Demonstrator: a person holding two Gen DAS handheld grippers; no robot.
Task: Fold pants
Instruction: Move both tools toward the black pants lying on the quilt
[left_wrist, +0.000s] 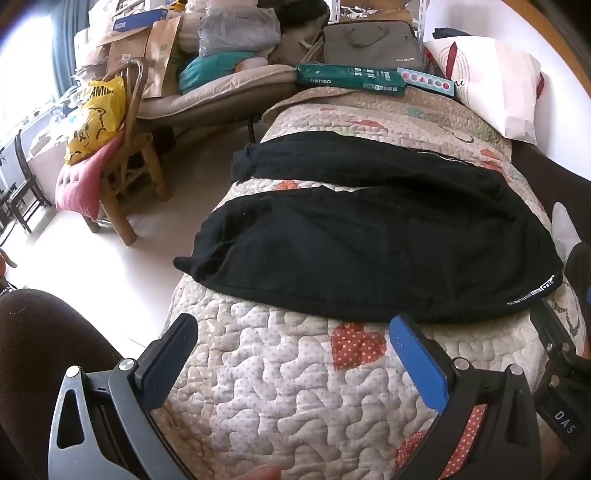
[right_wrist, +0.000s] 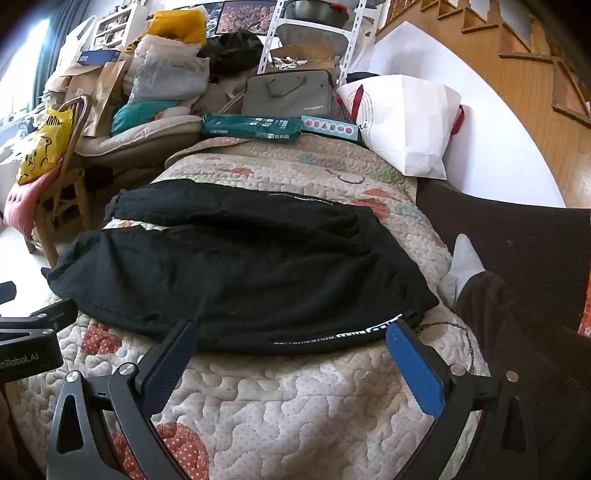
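Black pants (left_wrist: 369, 236) lie flat on a quilted bedspread (left_wrist: 280, 373), legs pointing left and waistband with white lettering at the right. They also show in the right wrist view (right_wrist: 236, 273). My left gripper (left_wrist: 293, 328) is open and empty, just short of the near leg's edge. My right gripper (right_wrist: 290, 332) is open and empty, with its fingertips at the near edge of the pants by the waistband (right_wrist: 369, 330). The right gripper's body shows at the right edge of the left wrist view (left_wrist: 557, 354).
A green box (left_wrist: 351, 79), a toy box (left_wrist: 424, 81) and a white paper bag (left_wrist: 495, 85) sit at the bed's far end. A wooden chair (left_wrist: 122, 184) with a yellow bag stands left. A person's socked foot (right_wrist: 461, 269) rests at the right.
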